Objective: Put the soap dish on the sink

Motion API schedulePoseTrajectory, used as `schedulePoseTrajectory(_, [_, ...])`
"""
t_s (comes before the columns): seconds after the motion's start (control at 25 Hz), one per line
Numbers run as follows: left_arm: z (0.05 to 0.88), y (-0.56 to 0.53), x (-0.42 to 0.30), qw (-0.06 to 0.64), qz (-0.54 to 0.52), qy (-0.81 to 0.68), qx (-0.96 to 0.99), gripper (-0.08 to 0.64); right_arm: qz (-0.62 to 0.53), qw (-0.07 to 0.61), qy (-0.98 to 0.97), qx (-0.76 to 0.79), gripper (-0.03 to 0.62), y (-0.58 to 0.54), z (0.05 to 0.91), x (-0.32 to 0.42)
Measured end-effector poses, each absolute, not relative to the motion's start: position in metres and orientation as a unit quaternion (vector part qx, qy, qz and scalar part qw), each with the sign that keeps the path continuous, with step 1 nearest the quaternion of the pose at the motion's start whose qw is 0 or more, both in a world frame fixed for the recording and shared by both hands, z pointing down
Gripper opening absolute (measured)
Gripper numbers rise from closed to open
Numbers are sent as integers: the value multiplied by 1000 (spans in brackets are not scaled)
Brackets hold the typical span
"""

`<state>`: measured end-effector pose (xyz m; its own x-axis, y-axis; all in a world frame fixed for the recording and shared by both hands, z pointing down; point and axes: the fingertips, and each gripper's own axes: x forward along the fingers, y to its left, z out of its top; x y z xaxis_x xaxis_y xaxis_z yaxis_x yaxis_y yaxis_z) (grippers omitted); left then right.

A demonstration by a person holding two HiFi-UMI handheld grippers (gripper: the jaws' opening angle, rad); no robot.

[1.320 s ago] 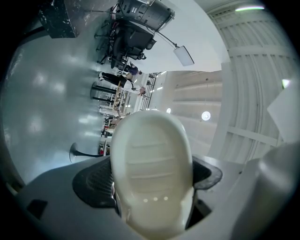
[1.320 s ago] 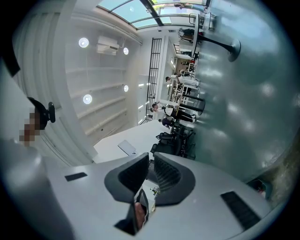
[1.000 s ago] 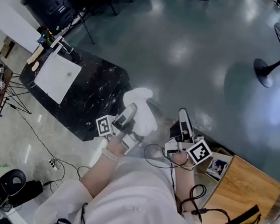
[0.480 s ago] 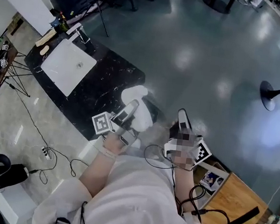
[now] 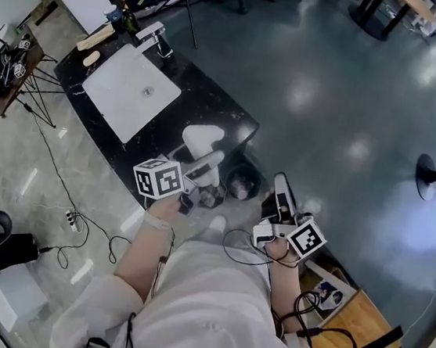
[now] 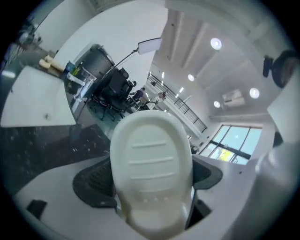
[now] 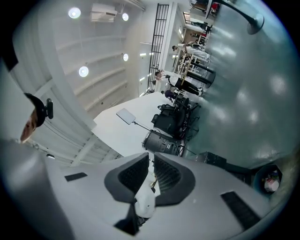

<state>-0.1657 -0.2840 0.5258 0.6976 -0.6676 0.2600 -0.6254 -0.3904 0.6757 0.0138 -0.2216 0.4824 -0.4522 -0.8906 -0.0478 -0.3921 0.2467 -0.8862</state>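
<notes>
Right gripper (image 5: 281,186) low at own right side, jaws drawn nearly together, nothing plainly gripped. Left gripper (image 5: 207,162) out front, clamped on white soap dish (image 5: 202,140); dish stands up past the jaw tips, in the air, seen against near corner of black counter (image 5: 210,109). Beyond it, white sink (image 5: 119,110) set in counter, faucet (image 5: 152,34) at far rim. Judged: pickup done, dish not yet at sink. Left to do: reach across, set down, release.

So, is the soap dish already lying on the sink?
No, the soap dish is clamped in the left claw, apart from the sink.
</notes>
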Motion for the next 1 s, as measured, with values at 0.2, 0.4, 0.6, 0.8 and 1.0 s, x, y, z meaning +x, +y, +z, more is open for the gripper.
schedulePoseTrajectory(0.2, [556, -318, -206, 308, 128, -439, 835, 476, -432, 267, 756, -414, 49, -248, 481, -33])
schedulePoseTrajectory(0.4, [593, -347, -224, 248, 243, -451, 822, 476, -439, 246, 763, -406, 49, -270, 489, -61])
schedulePoseTrajectory(0.6, [631, -376, -236, 216, 330, -447, 803, 477, -446, 231, 760, -413, 49, -272, 499, -66])
schedulePoseTrajectory(0.8, [659, -413, -253, 180, 379, -459, 783, 476, -454, 220, 755, -418, 49, -268, 509, -68])
schedulePoseTrajectory(1.0, [681, -434, -256, 173, 414, -450, 772, 477, -459, 211, 753, -421, 49, -264, 518, -67])
